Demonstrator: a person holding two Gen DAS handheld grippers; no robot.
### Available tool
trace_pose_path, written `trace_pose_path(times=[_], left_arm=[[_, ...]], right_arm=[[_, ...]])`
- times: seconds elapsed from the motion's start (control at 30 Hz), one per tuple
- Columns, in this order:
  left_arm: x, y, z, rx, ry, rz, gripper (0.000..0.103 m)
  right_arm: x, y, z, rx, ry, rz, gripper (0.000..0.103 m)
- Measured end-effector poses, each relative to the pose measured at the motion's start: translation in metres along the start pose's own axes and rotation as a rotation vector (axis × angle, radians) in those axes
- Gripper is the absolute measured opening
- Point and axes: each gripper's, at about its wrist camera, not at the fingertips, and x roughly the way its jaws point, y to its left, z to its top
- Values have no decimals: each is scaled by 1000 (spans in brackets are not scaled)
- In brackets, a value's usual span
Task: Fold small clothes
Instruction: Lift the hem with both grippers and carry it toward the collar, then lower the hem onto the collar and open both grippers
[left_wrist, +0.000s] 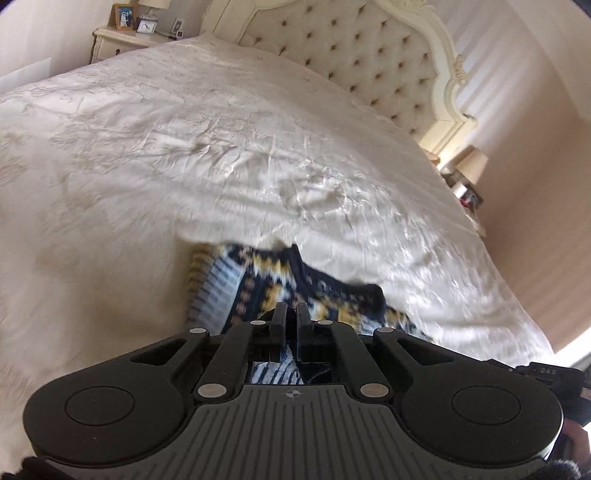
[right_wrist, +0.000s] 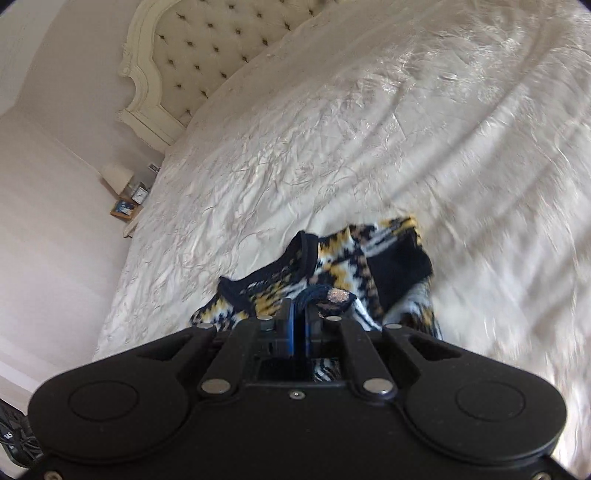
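item: small patterned knit sweater (left_wrist: 280, 280), navy, white and mustard-yellow, with dark ribbed trim. it is lying bunched on the bed, at the near edge of the white satin bedspread (left_wrist: 229, 155), and is hanging from both tools.

left gripper (left_wrist: 291, 314): jaws are sitting nearly together, pinching a dark fold of the sweater between them; striped knit is showing beneath the linkage.

right gripper (right_wrist: 299, 314): jaws are closed down to a thin gap, clamping a navy edge of the sweater (right_wrist: 332, 266); a small glittery patch (right_wrist: 337, 295) is sitting just beside the right-hand finger. the neckline trim is curving away to the left of the jaws, and a dark cuff or sleeve end is folding over to the right.

surroundings: the cream tufted headboard (left_wrist: 369, 55) with carved frame is standing at the far end of the bed. a nightstand (left_wrist: 118, 42) is carrying a framed photo (left_wrist: 123, 16) and a small clock (left_wrist: 147, 26). a second lamp (left_wrist: 474, 166) is standing on the other side of the bed, near the headboard. both views are showing motion blur at the edges.
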Motion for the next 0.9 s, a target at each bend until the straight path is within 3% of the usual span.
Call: trace_pose_path(times=[0.17,0.33,0.47,0.73,0.77,0.83,0.9], left_arm=[[57,-5,25,-31,52,51,4],[102,0,34,-29,134,121,5],[131,9,42,-49,190,168,6],[163,27,65,-36,211,240,6],[167,28,67,-20,214,246,6],[174,31,69,8,223,256,6],[176,30,70,32,234,256,6]], right_arm=[[60,-8,34,-18,68,-79,12],[107,-22,46,-8,146,-126,12],[133,-29,52,5,187,-149,17],[159,-38,56,55,204,-191,24],[159,-38,57,60,195,-198,27],[156,-37,61,61,165,-225,62],[151,-36,66,49,107,-267,72]])
